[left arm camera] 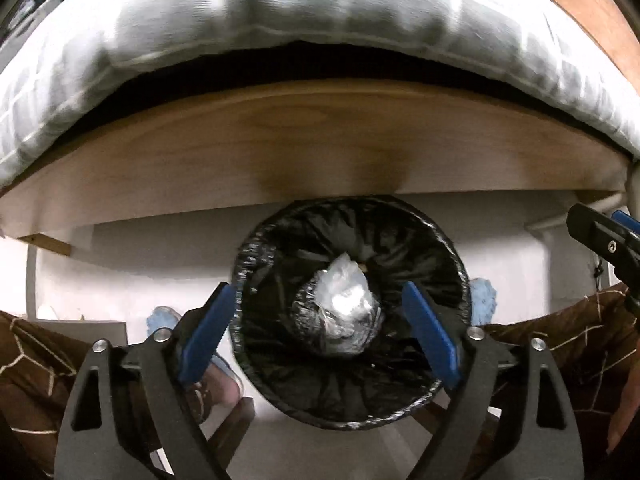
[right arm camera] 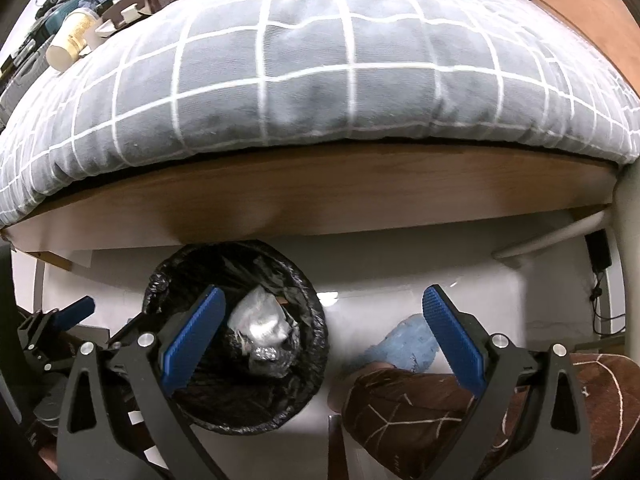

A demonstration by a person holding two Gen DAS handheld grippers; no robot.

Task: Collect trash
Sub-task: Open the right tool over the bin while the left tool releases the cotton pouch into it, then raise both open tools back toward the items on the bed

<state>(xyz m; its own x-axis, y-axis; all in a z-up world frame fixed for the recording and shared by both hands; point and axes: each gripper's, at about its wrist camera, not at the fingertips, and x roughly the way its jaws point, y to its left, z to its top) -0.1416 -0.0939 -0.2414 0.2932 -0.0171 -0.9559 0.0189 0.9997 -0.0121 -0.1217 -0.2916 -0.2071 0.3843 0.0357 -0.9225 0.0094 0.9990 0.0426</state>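
A round bin with a black liner (left arm camera: pixel 420 396) stands on the white floor under the edge of a wooden table; crumpled clear and silvery trash (left arm camera: pixel 344 300) lies at its bottom. My left gripper (left arm camera: pixel 320 340) hangs open and empty straight above the bin. In the right wrist view the bin (right arm camera: pixel 224 404) sits lower left, with the trash (right arm camera: pixel 264 328) inside. My right gripper (right arm camera: pixel 324 344) is open and empty, above the floor just right of the bin. The right gripper also shows at the right edge of the left wrist view (left arm camera: pixel 608 240).
A grey checked cushion (right arm camera: pixel 320 80) lies on the wooden table (right arm camera: pixel 320 192). A paper cup (right arm camera: pixel 72 40), boxes and tools sit at the table's far left. The person's legs in brown patterned trousers (right arm camera: pixel 420 420) and blue slippers (right arm camera: pixel 408 344) are by the bin. A table leg (right arm camera: pixel 628 240) is at right.
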